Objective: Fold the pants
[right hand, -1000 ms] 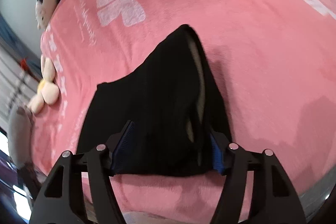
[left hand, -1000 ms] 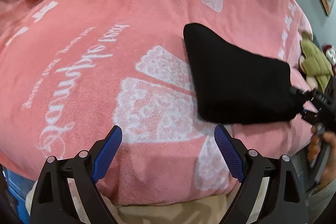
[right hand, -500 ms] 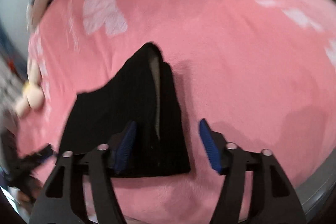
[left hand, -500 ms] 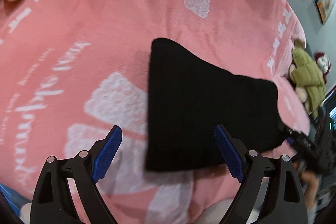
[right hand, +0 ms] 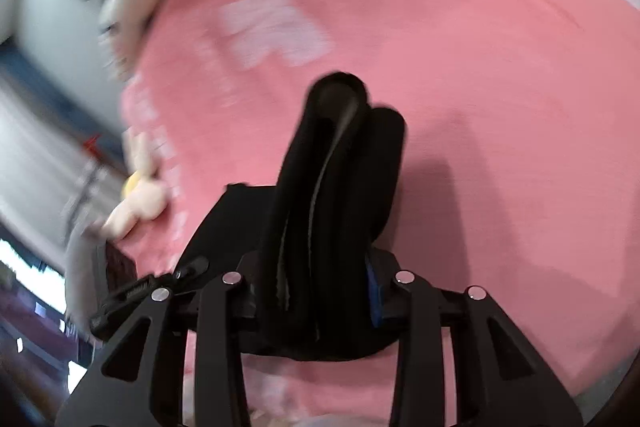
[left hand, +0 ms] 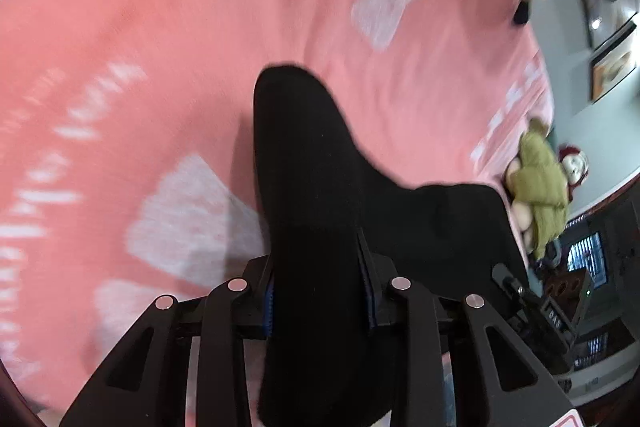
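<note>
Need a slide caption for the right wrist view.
Right gripper closing on folded black pants above the pink blanket.

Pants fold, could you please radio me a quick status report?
Left gripper and right gripper both closing, black pants bunched between each pair of jaws. Pants lifted off the pink blanket. Nothing in the way.

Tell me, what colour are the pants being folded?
Black; the pants show best in the left wrist view.
</note>
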`<action>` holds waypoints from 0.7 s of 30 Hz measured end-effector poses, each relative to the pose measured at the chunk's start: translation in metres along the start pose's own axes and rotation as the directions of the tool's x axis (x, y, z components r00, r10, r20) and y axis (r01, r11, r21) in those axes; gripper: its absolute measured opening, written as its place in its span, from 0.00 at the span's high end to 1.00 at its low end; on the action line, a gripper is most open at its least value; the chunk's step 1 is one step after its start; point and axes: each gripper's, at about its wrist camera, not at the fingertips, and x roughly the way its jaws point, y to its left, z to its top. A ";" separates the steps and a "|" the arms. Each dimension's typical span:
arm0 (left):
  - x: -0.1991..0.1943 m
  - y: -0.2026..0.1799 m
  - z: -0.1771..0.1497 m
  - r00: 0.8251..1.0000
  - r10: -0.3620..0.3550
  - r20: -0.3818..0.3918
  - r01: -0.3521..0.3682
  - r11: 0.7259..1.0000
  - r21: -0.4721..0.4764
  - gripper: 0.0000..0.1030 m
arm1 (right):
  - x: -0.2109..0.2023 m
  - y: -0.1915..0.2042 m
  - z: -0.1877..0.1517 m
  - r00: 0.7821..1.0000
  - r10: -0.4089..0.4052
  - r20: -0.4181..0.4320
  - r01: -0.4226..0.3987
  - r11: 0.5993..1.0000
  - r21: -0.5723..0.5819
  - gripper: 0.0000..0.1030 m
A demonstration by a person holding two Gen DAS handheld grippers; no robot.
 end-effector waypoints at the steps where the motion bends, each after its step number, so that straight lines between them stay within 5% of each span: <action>1: -0.018 0.002 -0.002 0.999 0.029 0.022 -0.030 0.999 0.013 0.72 | 0.000 0.012 -0.006 1.000 0.008 -0.014 -0.008 1.000 -0.025 0.66; 4: -0.049 0.021 -0.022 0.983 0.181 0.010 -0.182 0.982 0.053 0.58 | 0.019 0.023 -0.041 0.993 -0.052 -0.104 0.044 0.996 -0.078 0.56; 7: -0.055 0.043 -0.049 0.917 0.398 0.012 -0.397 0.913 0.092 0.59 | 0.036 0.012 -0.081 0.948 -0.275 -0.157 0.250 0.954 -0.162 0.41; 8: -0.058 0.047 -0.055 0.900 0.435 0.023 -0.435 0.895 0.101 0.58 | 0.028 0.010 -0.087 0.957 -0.261 -0.127 0.244 0.961 -0.133 0.38; 13: -0.072 0.021 -0.065 0.911 0.397 0.113 -0.408 0.905 0.116 0.43 | 0.012 0.040 -0.055 0.976 -0.213 -0.055 0.203 0.968 -0.150 0.37; 17: -0.046 0.000 -0.076 0.925 0.366 0.099 -0.379 0.908 0.180 0.36 | 0.051 0.053 -0.020 0.972 -0.224 -0.065 0.206 0.955 -0.213 0.26; 19: -0.032 0.002 -0.081 0.912 0.399 0.094 -0.410 0.887 0.215 0.36 | 0.082 0.049 -0.010 0.962 -0.259 -0.090 0.232 0.944 -0.233 0.26; 20: -0.025 0.001 -0.079 0.901 0.423 0.098 -0.434 0.873 0.225 0.36 | 0.091 0.049 -0.008 0.958 -0.264 -0.111 0.233 0.943 -0.238 0.34; 21: -0.020 0.000 -0.081 0.888 0.445 0.114 -0.459 0.855 0.241 0.36 | 0.106 0.045 -0.007 0.949 -0.282 -0.142 0.242 0.938 -0.248 0.62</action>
